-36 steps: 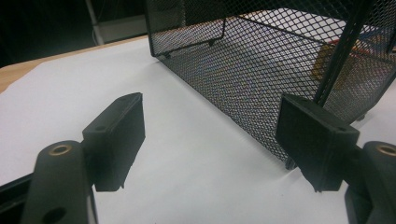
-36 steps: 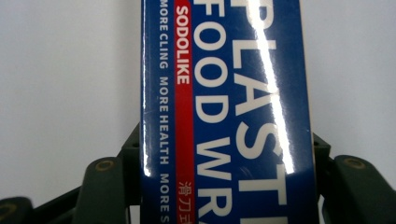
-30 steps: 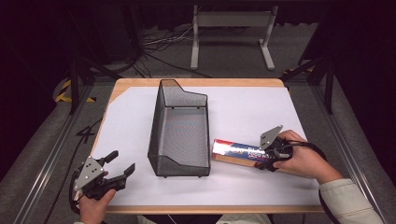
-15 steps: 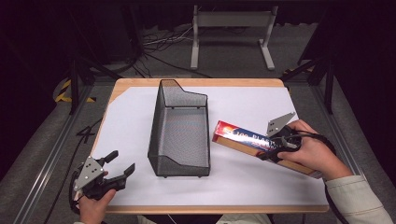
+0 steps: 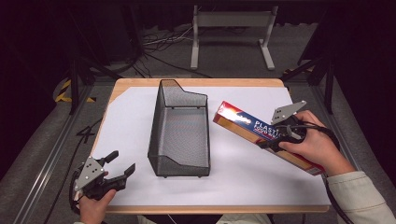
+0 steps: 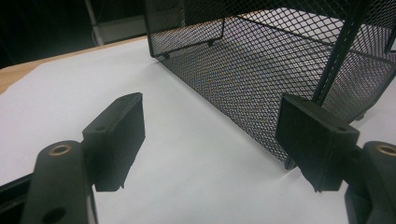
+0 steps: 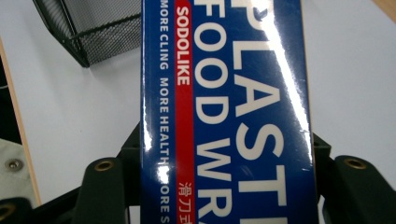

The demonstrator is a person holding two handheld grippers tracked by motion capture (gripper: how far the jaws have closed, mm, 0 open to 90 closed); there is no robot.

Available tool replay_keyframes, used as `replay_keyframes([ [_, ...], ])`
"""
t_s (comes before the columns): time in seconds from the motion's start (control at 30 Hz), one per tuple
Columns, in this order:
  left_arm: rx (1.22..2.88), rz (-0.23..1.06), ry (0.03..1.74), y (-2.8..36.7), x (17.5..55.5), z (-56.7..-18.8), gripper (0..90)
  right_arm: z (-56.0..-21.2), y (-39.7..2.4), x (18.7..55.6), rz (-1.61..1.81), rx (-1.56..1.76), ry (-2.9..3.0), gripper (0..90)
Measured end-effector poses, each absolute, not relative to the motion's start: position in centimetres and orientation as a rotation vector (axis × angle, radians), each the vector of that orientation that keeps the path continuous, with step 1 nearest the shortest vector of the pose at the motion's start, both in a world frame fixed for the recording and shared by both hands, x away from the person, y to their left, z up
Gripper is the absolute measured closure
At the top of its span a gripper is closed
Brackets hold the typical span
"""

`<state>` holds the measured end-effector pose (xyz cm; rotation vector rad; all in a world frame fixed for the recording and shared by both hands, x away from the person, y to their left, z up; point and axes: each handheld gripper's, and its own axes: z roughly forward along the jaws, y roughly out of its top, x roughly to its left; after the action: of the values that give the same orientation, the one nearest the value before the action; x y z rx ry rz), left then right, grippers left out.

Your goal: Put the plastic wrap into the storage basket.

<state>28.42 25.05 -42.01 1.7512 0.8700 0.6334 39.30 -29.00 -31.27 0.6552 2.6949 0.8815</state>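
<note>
Blue-and-red cardboard plastic-wrap box (image 5: 261,133) hung clamped between the right gripper (image 5: 283,134) fingers at three o'clock of the black wire-mesh basket (image 5: 180,128), lifted off the white-covered desk (image 5: 130,116), seemingly bound for it, while the left gripper (image 5: 114,173) waited wide.

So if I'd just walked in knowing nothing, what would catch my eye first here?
Probably the long blue plastic food wrap box, held above the white table at its right side, clamped in the right gripper. Next, the black mesh basket standing in the middle, with nothing visible inside it. The left gripper waits at the near left corner, jaws open and holding nothing.
</note>
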Motion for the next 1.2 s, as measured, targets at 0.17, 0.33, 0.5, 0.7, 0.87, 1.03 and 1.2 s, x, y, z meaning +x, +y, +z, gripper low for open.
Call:
replay_keyframes([
  [0.17, 1.749, 0.632, 0.872, 25.1, 28.4, -42.0, 24.8, -30.5, -28.6, 39.4, 0.906, 0.726, 2.651, 40.0],
  [0.33, 1.749, 0.633, 0.873, 25.1, 28.4, -42.0, 24.8, -29.7, -28.0, 39.6, 0.897, 0.778, 2.638, 40.0],
  [0.5, 1.747, 0.633, 0.873, 25.2, 28.5, -42.0, 24.8, -28.7, -27.3, 39.7, 0.908, 0.899, 2.597, 40.0],
  [0.7, 1.746, 0.633, 0.873, 25.2, 28.5, -42.0, 24.8, -27.9, -26.0, 40.0, 0.875, 0.991, 2.568, 40.0],
  [0.87, 1.747, 0.632, 0.873, 25.1, 28.5, -42.1, 24.8, -27.2, -24.6, 40.2, 0.861, 1.040, 2.532, 40.0],
  [1.03, 1.746, 0.635, 0.874, 25.2, 28.5, -42.1, 24.8, -26.4, -22.8, 40.4, 0.848, 1.090, 2.503, 40.0],
  [1.2, 1.748, 0.633, 0.870, 25.2, 28.5, -42.1, 24.8, -26.0, -21.1, 40.8, 0.860, 1.120, 2.493, 40.0],
])
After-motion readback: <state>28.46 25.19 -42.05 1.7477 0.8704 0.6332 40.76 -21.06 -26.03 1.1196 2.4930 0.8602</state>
